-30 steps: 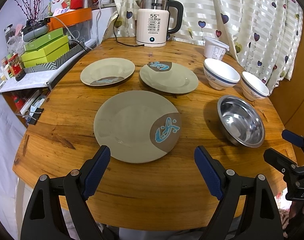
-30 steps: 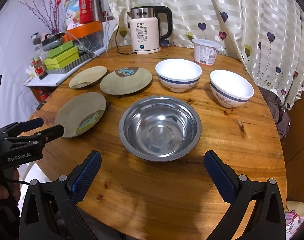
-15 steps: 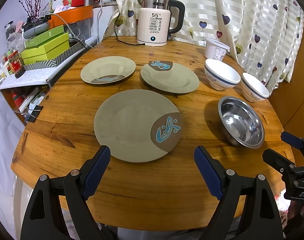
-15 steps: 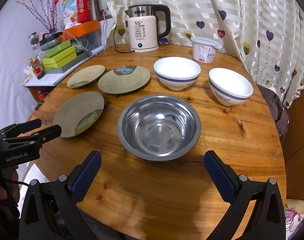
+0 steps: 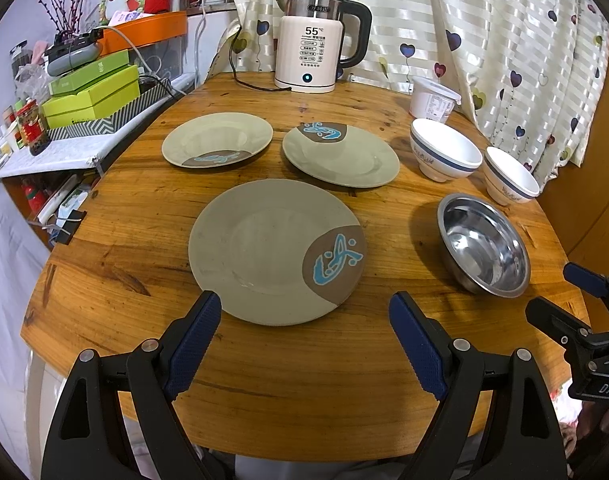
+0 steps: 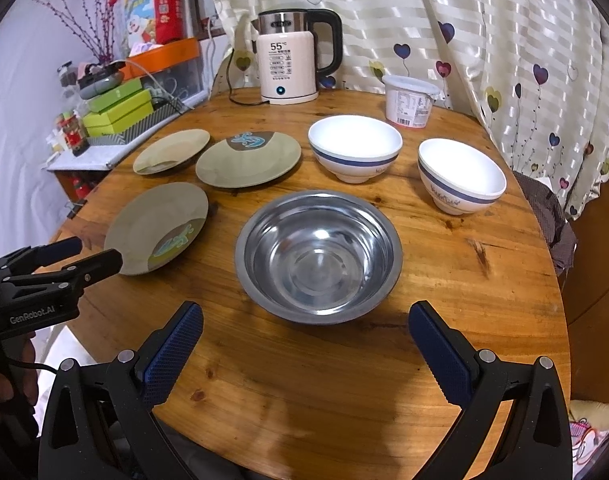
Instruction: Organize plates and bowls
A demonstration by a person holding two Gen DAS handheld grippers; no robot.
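My left gripper (image 5: 304, 320) fingers spread wide, empty, near edge of large olive ceramic plate with blue fish motif (image 5: 275, 251) flat on round wooden surface (image 5: 152, 216). Plate stiff, glazed, slippery, breakable (pinch rim). My right gripper (image 6: 306, 332) likewise agape before light stainless steel bowl (image 6: 318, 255).

Both cameras eased slightly closer, dishes unmoved

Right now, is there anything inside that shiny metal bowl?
Nothing shows inside the metal bowl: its bare steel bottom carries only reflections. Whatever lies beneath it on the wooden table is covered by the bowl itself.
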